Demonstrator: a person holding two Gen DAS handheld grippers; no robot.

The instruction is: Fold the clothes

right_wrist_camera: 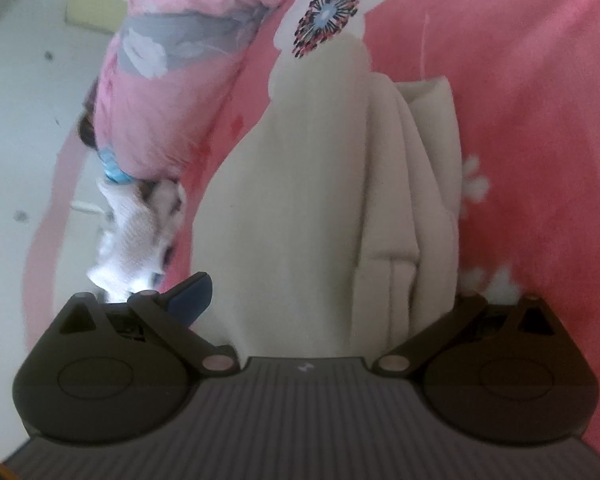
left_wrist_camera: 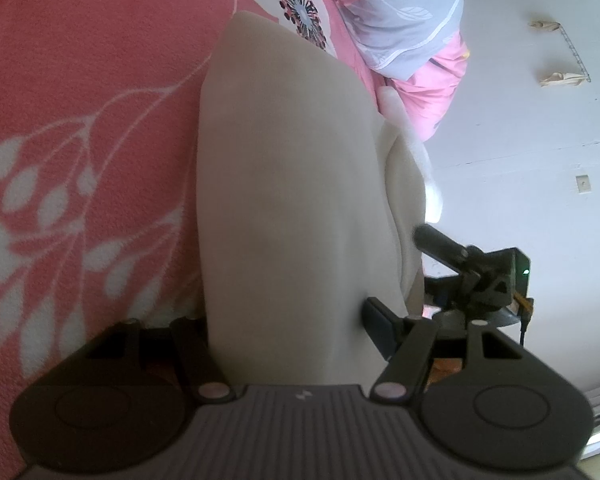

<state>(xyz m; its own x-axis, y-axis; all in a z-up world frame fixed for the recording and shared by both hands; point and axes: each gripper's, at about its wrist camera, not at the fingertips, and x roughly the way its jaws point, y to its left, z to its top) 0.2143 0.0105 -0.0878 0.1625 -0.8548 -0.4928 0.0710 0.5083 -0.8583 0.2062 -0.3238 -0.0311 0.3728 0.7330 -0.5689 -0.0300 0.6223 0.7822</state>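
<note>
Nearest in the left wrist view, the left gripper [left_wrist_camera: 288, 320] is clamped on a cream garment [left_wrist_camera: 284, 184], whose cloth fills the gap between its fingers and runs up and away from it as a broad, smooth band. Just to the right of that band the right gripper [left_wrist_camera: 476, 276] shows from the side, pressed against the cloth's edge. In the right wrist view the right gripper [right_wrist_camera: 332, 300] likewise has the cream garment [right_wrist_camera: 300, 208] bunched between its fingers, with folded layers stacked along the cloth's right side; it holds the cloth. The garment hangs over a bed covered by a pink floral sheet [left_wrist_camera: 80, 100]. Farther off lies a rolled pink and grey quilt [left_wrist_camera: 404, 28], and beyond it a white wall [left_wrist_camera: 540, 160].
</note>
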